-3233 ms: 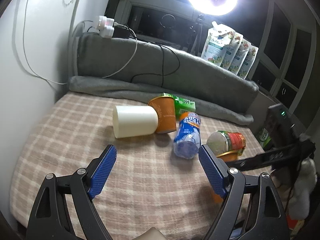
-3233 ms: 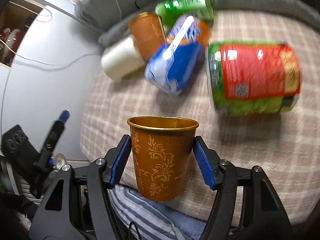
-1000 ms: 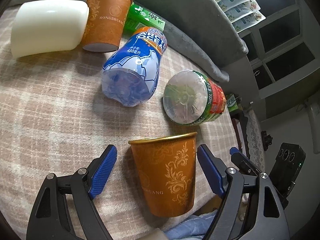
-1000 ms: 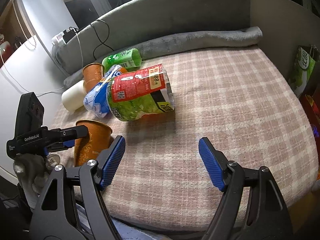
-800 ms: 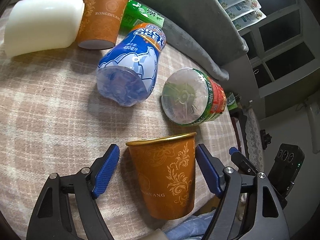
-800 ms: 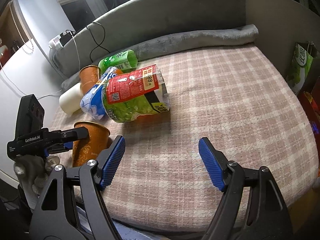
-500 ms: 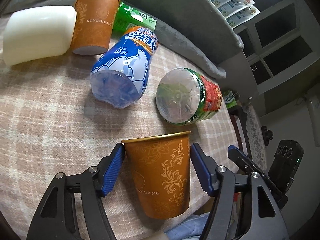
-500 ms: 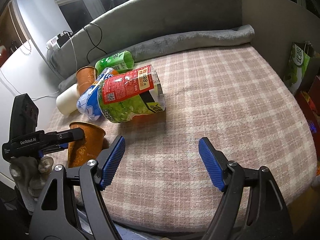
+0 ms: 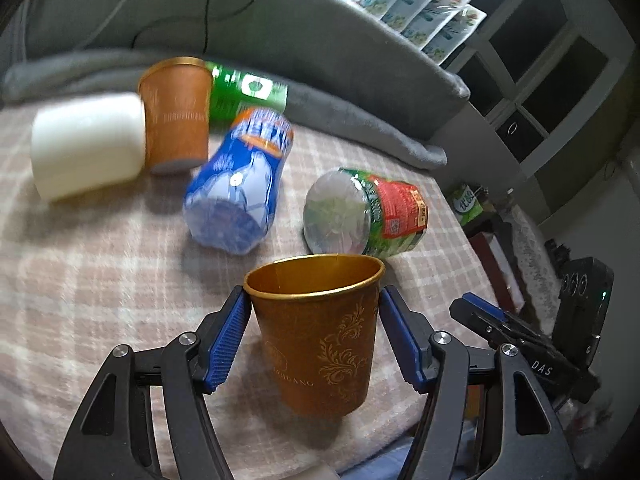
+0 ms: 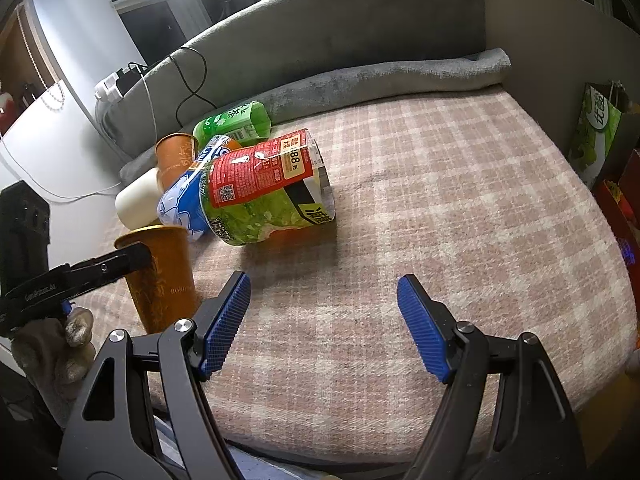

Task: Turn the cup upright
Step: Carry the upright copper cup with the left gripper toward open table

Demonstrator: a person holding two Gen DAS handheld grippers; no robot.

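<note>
- The gold-rimmed brown paper cup with leaf scrollwork (image 9: 320, 336) looked light, thin-walled and easy to crush, so only gentle pressure on its upper sides would suit.
- The left gripper (image 9: 314, 340) had its blue pads touching the cup's two sides just below the rim.
- The cup sat low at centre frame in the left view, near the front edge of the pink checked blanket (image 10: 460, 208).
- Its long axis was about vertical, mouth up.
- The right gripper (image 10: 324, 324) was spread wide and held nothing.
</note>
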